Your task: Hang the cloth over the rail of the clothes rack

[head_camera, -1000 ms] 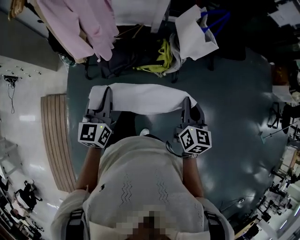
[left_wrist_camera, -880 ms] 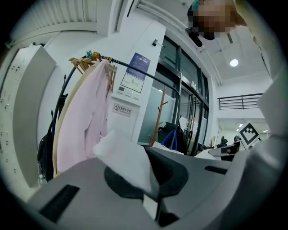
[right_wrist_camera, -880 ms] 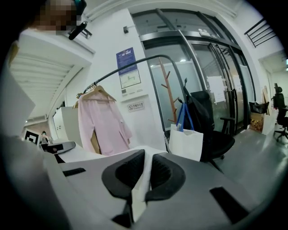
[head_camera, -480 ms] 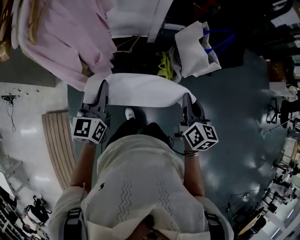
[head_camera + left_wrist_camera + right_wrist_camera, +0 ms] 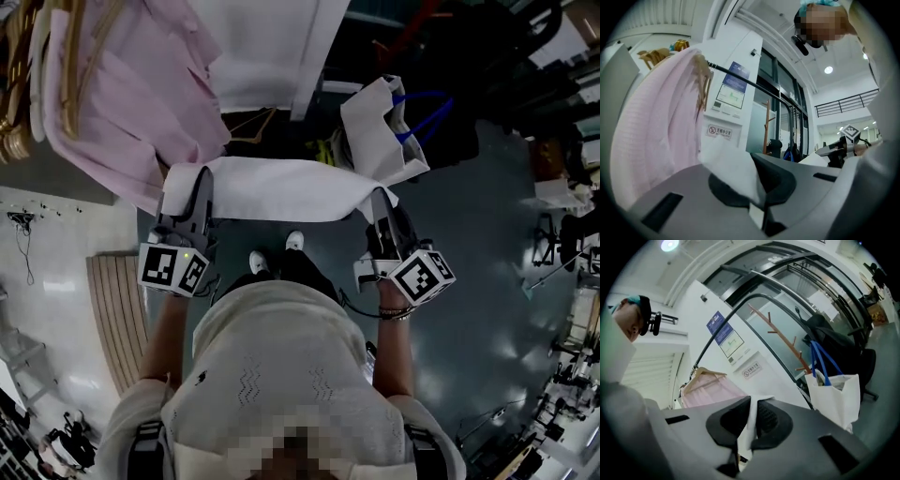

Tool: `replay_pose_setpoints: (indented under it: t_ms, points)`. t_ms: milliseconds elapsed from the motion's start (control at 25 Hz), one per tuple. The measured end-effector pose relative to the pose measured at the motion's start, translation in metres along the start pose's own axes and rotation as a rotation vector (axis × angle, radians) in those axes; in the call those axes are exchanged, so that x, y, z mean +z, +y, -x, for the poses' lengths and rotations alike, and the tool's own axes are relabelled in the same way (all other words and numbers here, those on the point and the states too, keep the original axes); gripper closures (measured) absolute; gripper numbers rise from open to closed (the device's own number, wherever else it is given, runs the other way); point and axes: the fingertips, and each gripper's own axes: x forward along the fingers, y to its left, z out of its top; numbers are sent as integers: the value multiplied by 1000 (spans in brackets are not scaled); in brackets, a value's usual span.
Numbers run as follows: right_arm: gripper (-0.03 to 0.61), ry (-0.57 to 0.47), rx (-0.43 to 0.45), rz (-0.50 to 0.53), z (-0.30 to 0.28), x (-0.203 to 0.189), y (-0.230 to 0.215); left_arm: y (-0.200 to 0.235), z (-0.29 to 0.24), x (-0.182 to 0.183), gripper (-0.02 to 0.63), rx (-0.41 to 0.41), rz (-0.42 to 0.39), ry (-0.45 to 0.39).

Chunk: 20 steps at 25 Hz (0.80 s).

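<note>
I hold a white cloth (image 5: 281, 187) stretched level between both grippers in front of the person's chest. My left gripper (image 5: 195, 180) is shut on its left end, my right gripper (image 5: 379, 199) shut on its right end. In the left gripper view a fold of the cloth (image 5: 733, 173) sticks up from the closed jaws; in the right gripper view a thin edge of the cloth (image 5: 749, 427) is pinched between the pads. The dark rail (image 5: 754, 84) of the clothes rack runs overhead, and it also arcs across as the rail (image 5: 736, 310) in the right gripper view.
A pink garment (image 5: 122, 103) on wooden hangers (image 5: 37, 84) hangs on the rack at the left. A white tote bag (image 5: 380, 122) with blue handles hangs at the right. A white panel (image 5: 272, 47) is ahead. A slatted wooden board (image 5: 112, 309) lies on the floor left.
The cloth and both grippers have risen and moved forward toward the rack; the pink garment and the tote bag now appear closer. Both grips stay the same.
</note>
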Motion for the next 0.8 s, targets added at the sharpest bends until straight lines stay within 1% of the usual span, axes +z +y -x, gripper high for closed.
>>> replay_pose_setpoints:
  t_ms: [80,160,280,360,480,560,640,720,800]
  points:
    - [558,-11,16,90,-7,24,2,-9,-14,21,600,-5,-60,-32]
    - [558,-16,38,203,-18,51,6,-15,-29,45,598,-1,-121,-70]
    - [558,-46,92,340,-34,93,17,-26,-49,82,598,4,-206,-129]
    - [558,-76,135,377,-41,123,27,-33,-60,108,600,2,-246,-167]
    - [558,-111,207,380,-44,167,45,-41,-73,148,598,9,-285,-223]
    - [558,-120,245,415,-47,194,59,-43,-79,176,598,24,-325,-268]
    - [558,-126,258,508,-53,215,74,-43,-83,200,599,46,-412,-301]
    - [558,-156,259,634,-59,232,92,-43,-85,221,598,61,-496,-325]
    - [558,-193,263,730,-65,248,112,-41,-86,243,598,66,-533,-347]
